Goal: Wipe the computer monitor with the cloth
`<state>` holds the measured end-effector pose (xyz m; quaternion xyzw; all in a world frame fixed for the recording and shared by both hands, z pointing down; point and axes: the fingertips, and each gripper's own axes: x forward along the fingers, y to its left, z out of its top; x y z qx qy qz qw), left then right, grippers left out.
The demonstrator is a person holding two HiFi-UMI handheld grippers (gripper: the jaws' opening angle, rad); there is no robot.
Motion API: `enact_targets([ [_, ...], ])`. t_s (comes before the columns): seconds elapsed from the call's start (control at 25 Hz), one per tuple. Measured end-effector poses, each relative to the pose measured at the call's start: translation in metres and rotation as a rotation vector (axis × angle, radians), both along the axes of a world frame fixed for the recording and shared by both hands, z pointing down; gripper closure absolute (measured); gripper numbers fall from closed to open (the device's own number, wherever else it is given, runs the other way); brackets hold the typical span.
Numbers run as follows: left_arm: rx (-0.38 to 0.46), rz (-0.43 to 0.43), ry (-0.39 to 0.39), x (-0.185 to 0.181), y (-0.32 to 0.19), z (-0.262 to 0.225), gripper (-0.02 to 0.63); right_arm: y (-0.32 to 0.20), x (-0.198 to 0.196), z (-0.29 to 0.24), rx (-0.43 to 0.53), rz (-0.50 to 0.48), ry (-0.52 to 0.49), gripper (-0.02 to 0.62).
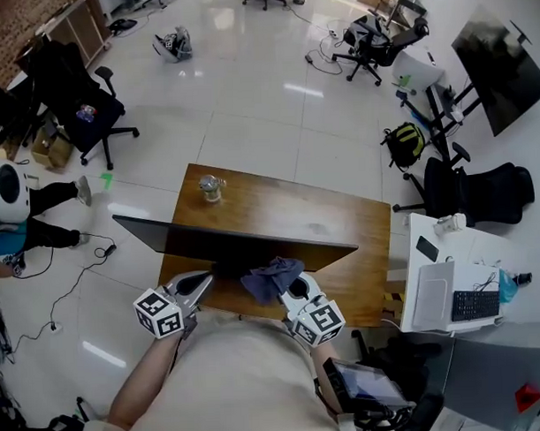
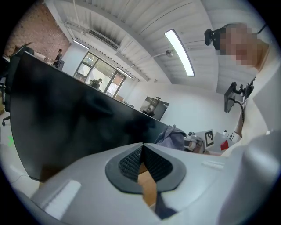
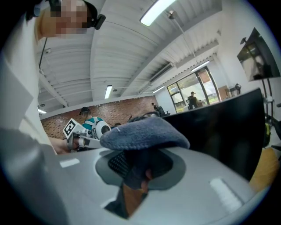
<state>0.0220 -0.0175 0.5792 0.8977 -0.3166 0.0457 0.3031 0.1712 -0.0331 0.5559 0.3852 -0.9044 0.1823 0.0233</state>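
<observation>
Right gripper (image 3: pixel 139 169) clamps cloth (image 3: pixel 145 134); the fabric hides its jaw tips. Left gripper (image 2: pixel 141 154) pinched closed, empty. Monitor (image 1: pixel 235 241) edge-on in head view, stand hidden.

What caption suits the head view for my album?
Right tongs hold a grey-blue cloth by the dark monitor on a wooden desk; left tongs shut and empty.

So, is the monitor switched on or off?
Off, it seems: the monitor is black all over in both gripper views, with only faint reflections on it.
</observation>
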Motion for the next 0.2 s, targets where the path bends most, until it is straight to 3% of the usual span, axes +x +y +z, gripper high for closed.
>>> enact_targets([
  [0.2, 0.02, 0.053, 0.039, 0.011, 0.015, -0.012, 0.606, 0.007, -0.007, 0.006, -0.023, -0.018, 0.004, 0.514],
])
